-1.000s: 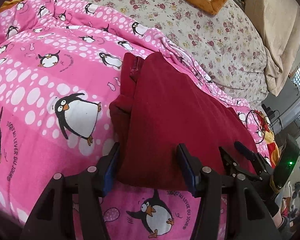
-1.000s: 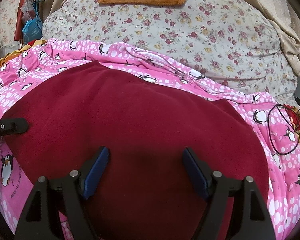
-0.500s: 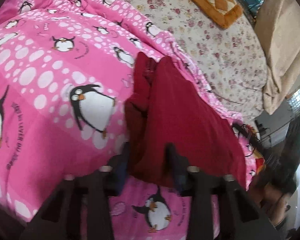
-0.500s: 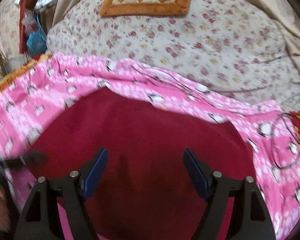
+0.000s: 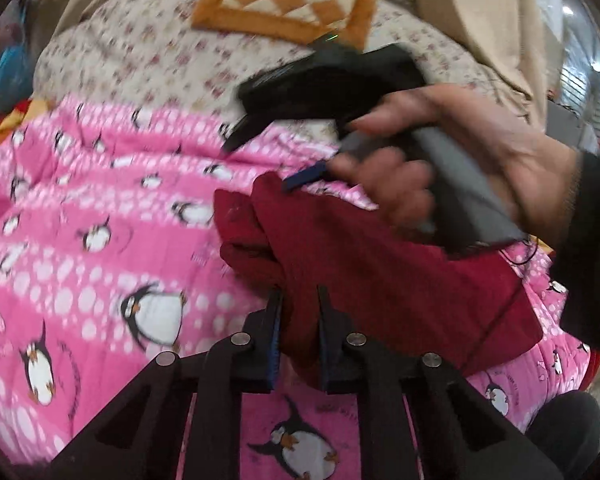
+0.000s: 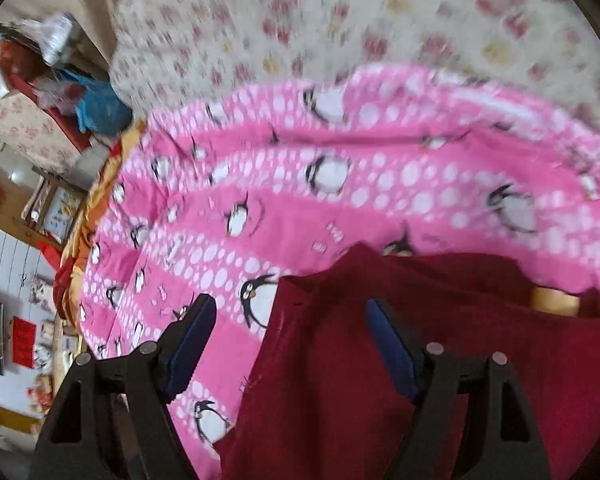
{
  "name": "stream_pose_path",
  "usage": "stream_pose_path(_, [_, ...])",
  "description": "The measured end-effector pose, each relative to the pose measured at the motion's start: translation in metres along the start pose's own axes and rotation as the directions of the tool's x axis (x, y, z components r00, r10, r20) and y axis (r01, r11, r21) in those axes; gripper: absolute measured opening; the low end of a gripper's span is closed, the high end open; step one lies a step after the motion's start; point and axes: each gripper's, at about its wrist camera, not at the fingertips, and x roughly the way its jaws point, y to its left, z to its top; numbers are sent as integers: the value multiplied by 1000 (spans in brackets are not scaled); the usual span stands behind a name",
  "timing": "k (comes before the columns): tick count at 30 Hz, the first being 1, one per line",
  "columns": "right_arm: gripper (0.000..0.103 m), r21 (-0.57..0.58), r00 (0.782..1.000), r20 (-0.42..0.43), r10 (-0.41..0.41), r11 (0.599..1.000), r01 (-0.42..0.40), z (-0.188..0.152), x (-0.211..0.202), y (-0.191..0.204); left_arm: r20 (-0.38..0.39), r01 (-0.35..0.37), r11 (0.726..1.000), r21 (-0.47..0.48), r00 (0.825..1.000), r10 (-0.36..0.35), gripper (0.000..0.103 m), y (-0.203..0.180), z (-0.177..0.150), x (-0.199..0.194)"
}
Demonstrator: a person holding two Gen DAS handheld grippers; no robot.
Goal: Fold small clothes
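A dark red garment [image 5: 380,272] lies on a pink penguin blanket [image 5: 80,200]. My left gripper [image 5: 298,308] is shut on the garment's near edge, and the cloth bunches up between its pads. In the left wrist view a person's hand [image 5: 480,148] holds my right gripper [image 5: 268,158] just above the garment's far corner. In the right wrist view the right gripper [image 6: 290,306] stands open and points steeply down. One of its fingers is over the blanket [image 6: 300,200] and the other over the garment [image 6: 480,360]. Nothing is pressed between its pads.
A floral quilt [image 5: 140,52] rises behind the blanket, with an orange checked cushion [image 5: 284,4] on it. Beige cloth [image 5: 480,20] hangs at the back right. A blue bag [image 6: 100,108] and room clutter lie beyond the bed's left edge. A tan label [image 6: 556,300] shows inside the garment.
My left gripper closed on the garment's near edge and lifted it a little. The right gripper swung left across the garment to its corner, tilting down, and its hand came into the left wrist view.
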Motion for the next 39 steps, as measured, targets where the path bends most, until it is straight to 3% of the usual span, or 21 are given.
stream_pose_path(7, [81,-123,981,-103,-162,981,149,6,36,32,6,29,1000,-5,1000,-29,0,0,3,0])
stream_pose_path(14, [81,-291,900,-166,-404,892,346,10,72,57,26,60,998,-8,998,-59,0,0,5,-3])
stream_pose_path(17, [80,-354,854,-175,-491,841,410,9,84,58,35,71,997,-11,997,-71,0,1,5,-4])
stream_pose_path(19, [62,-366,835,-176,-522,822,437,8,85,55,36,79,997,-16,996,-78,0,3,5,-5])
stream_pose_path(20, [56,-354,841,-167,-514,828,435,9,81,53,39,86,996,-22,996,-85,0,4,5,-5])
stream_pose_path(22, [26,-291,876,-159,-455,870,399,13,64,45,51,97,995,-27,994,-96,0,4,6,-8])
stream_pose_path(24, [21,-239,907,-135,-400,901,362,17,45,37,62,113,993,-26,992,-111,0,4,6,-11])
stream_pose_path(27, [19,-166,949,-84,-305,943,288,16,9,20,77,138,990,-21,988,-136,0,1,6,-15])
stream_pose_path(33, [17,-35,990,34,-137,990,138,0,-52,-23,89,183,983,10,979,-183,0,-9,4,-20])
stream_pose_path(36, [17,41,990,137,-36,999,31,-19,-85,-55,86,211,976,53,973,-216,0,-21,4,-23])
stream_pose_path(39, [17,82,975,221,35,995,-54,-44,-111,-88,64,232,967,105,969,-240,0,-42,6,-24])
